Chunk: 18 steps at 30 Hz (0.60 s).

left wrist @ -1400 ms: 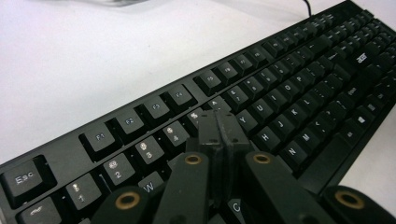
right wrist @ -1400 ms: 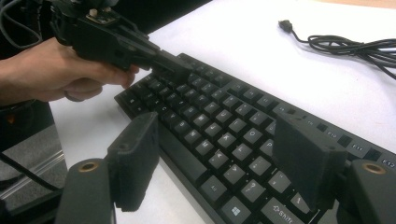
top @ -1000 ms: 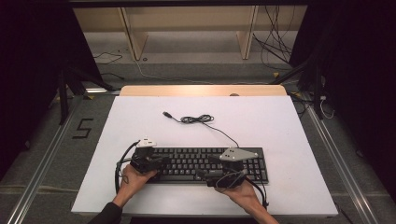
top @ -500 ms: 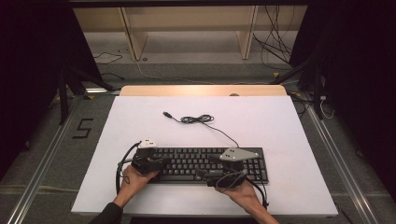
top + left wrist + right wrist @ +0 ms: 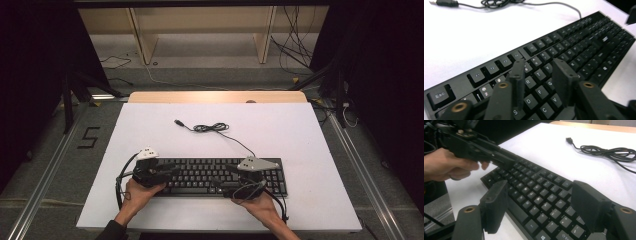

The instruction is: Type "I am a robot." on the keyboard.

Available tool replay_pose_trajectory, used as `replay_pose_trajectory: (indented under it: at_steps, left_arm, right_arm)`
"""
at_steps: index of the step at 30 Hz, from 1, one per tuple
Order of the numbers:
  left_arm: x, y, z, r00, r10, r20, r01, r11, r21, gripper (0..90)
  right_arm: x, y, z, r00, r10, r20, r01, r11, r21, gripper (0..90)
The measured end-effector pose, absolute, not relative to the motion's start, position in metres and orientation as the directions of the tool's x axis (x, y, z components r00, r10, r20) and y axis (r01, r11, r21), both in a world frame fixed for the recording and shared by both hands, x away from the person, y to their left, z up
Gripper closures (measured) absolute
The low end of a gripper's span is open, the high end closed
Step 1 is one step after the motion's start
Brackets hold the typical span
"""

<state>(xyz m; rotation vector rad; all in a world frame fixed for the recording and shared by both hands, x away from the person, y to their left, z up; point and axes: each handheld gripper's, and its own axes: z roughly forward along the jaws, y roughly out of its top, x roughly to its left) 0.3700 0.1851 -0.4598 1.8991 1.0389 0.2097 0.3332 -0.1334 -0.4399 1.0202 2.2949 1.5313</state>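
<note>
A black keyboard (image 5: 220,176) lies under both tools, its cord (image 5: 212,128) coiled ahead. The left tool (image 5: 540,75), jaws narrowly parted and empty, hovers over the letter keys; the right tool (image 5: 541,205) gapes wide, empty. Pressing keys looks next. White table (image 5: 300,130), dim workshop beyond.

The keyboard (image 5: 564,57) is cut off at the bottom edge in the left gripper view, and its far keys blur. In the high view the grippers hide some of its keys, whose legends are too small to read.
</note>
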Motion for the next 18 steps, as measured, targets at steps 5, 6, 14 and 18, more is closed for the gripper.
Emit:
replay_pose_trajectory:
  at_steps: [5, 6, 14, 18]
  left_arm:
    - [0.361, 0.19, -0.454, 0.627, 0.726, -0.281, 0.56, -0.17, 0.811, 50.3]
    - [0.36, 0.191, -0.454, 0.629, 0.727, -0.275, 0.558, -0.176, 0.811, 47.1]
    - [0.351, 0.196, -0.455, 0.621, 0.728, -0.291, 0.562, -0.156, 0.812, 36.7]
    - [0.347, 0.201, -0.456, 0.617, 0.729, -0.296, 0.563, -0.146, 0.814, 33.8]
  right_arm:
    - [0.335, -0.134, -0.441, -0.738, 0.644, 0.201, 0.433, 0.224, 0.873, 31.2]
    - [0.336, -0.133, -0.441, -0.737, 0.646, 0.201, 0.435, 0.224, 0.872, 31.2]
    - [0.344, -0.127, -0.445, -0.734, 0.651, 0.192, 0.443, 0.246, 0.862, 31.6]
    - [0.35, -0.121, -0.449, -0.728, 0.66, 0.186, 0.458, 0.266, 0.848, 32.9]
